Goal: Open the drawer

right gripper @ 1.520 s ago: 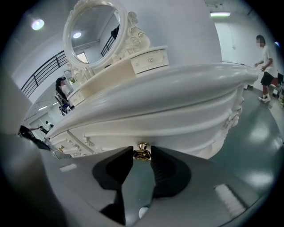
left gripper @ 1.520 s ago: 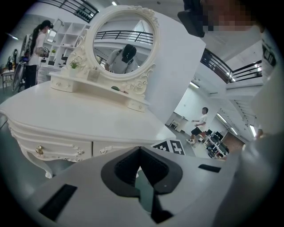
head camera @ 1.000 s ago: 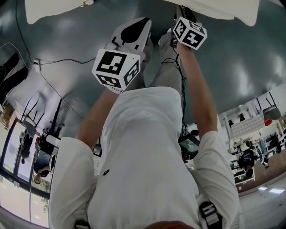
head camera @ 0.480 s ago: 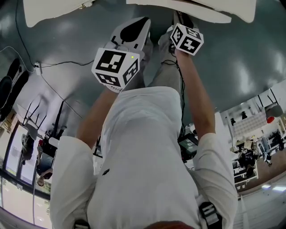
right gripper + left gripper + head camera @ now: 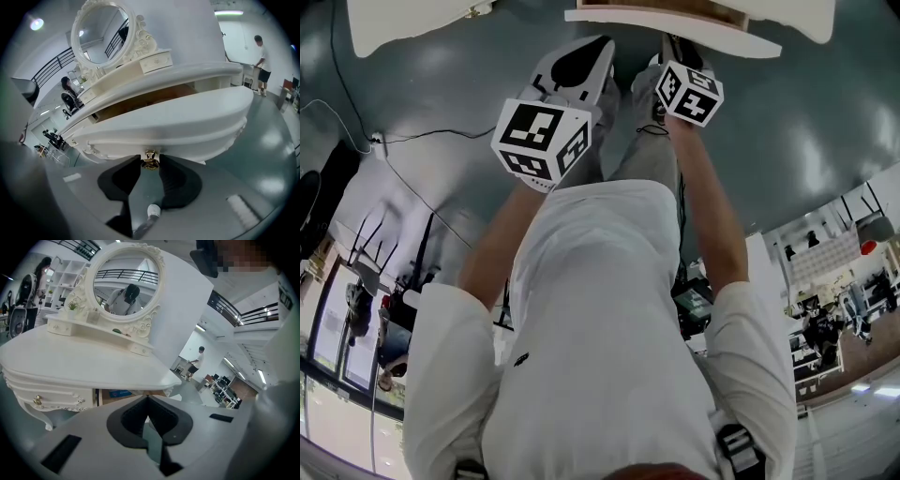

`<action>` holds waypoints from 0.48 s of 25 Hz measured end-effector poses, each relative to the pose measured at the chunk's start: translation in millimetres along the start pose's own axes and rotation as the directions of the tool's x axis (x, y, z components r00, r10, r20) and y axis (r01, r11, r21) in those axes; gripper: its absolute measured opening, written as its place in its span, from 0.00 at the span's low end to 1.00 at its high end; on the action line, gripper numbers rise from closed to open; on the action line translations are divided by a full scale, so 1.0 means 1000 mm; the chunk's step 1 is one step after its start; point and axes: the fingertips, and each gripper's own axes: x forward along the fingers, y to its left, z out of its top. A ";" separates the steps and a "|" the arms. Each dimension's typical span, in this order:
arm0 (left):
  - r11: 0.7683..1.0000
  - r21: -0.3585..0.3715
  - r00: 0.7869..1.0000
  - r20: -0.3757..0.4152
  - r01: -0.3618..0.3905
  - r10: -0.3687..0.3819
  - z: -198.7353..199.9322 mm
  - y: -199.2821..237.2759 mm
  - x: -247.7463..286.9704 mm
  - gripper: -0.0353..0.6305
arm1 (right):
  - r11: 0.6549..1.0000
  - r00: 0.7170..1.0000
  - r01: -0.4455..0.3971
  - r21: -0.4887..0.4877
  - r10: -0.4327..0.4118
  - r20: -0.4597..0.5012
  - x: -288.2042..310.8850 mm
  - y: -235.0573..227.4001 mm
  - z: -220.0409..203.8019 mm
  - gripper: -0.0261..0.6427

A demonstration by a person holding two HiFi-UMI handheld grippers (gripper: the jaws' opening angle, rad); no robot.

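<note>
Right gripper [image 5: 150, 164] around knob [image 5: 150, 160] of drawer [image 5: 187, 124]

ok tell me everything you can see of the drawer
The drawer is white with a bowed front, stepped mouldings and carved trim along its lower edge; it looks like painted wood. It stands partly pulled out from under the dressing table's top, so its brown inside shows. A small gold knob sits mid-front, pinched between the fingers of the right gripper.

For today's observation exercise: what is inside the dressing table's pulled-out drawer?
Brown wood lining shows inside the drawer; its white front covers the floor, so any contents cannot be seen.
</note>
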 end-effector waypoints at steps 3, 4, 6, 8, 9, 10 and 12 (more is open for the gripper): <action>1.000 0.002 1.000 -0.001 0.003 -0.003 -0.002 -0.003 -0.001 0.07 | 1.000 1.000 0.000 -0.004 0.000 -0.004 -0.005 -0.002 -0.006 0.24; 1.000 0.003 1.000 -0.002 0.004 -0.004 -0.003 -0.003 -0.002 0.07 | 1.000 1.000 0.000 -0.005 0.000 -0.006 -0.006 -0.002 -0.008 0.24; 1.000 0.004 1.000 -0.004 0.006 -0.006 -0.005 -0.004 -0.001 0.07 | 1.000 1.000 -0.001 -0.005 0.001 -0.010 -0.008 -0.003 -0.011 0.24; 1.000 0.004 1.000 -0.004 0.007 -0.007 -0.007 -0.006 -0.002 0.07 | 1.000 1.000 0.000 -0.005 0.000 -0.013 -0.010 -0.005 -0.015 0.24; 1.000 0.003 1.000 -0.004 0.007 -0.007 -0.008 -0.005 -0.002 0.07 | 1.000 1.000 0.001 -0.005 -0.001 -0.014 -0.011 -0.004 -0.016 0.24; 1.000 0.002 1.000 -0.004 0.007 -0.007 -0.008 -0.004 -0.004 0.07 | 1.000 1.000 0.002 -0.005 -0.002 -0.015 -0.011 -0.002 -0.018 0.24; 1.000 0.000 1.000 -0.003 0.007 -0.007 -0.008 0.003 -0.010 0.07 | 1.000 1.000 0.004 -0.003 -0.004 -0.015 -0.012 0.006 -0.021 0.24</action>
